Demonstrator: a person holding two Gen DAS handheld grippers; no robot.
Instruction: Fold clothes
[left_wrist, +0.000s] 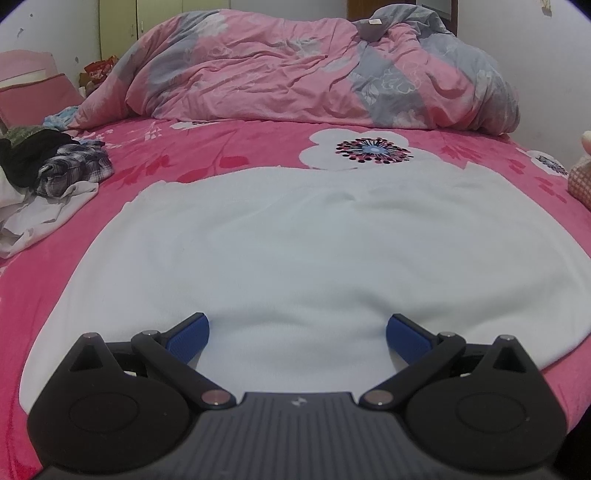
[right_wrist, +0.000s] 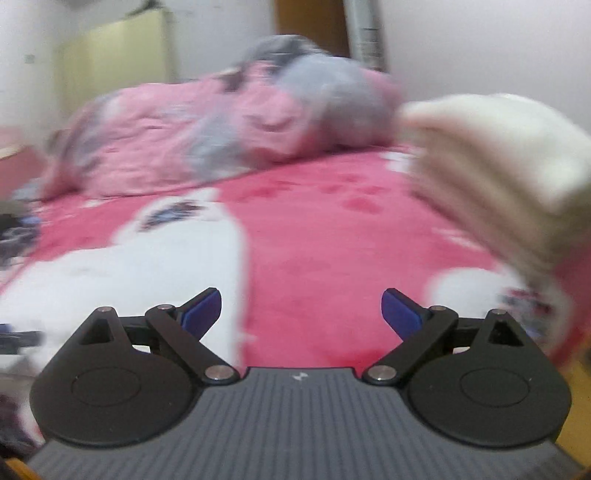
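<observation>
White cloth, a plain garment, lies spread flat across the near half of the pink flowered bedsheet, its near hem bunched slightly between the fingers of the left gripper. Those blue-padded fingers stand wide apart with nothing pinched. The right gripper is also spread wide and empty, hovering over bare sheet just beside the garment's right edge; its view is smeared, so detail there is poor.

My worry is that a grab made from here could catch the bedsheet along with the hem, or take only one layer, and the fold would come out crooked. The ripple at the near edge could also get pressed in as a crease.

Farther out, a loose heap of unfolded clothes sits at the left edge, a rumpled pink-and-grey duvet beyond, and a cream folded stack to the right. A pink box stands at far left; I cannot tell its contents.
</observation>
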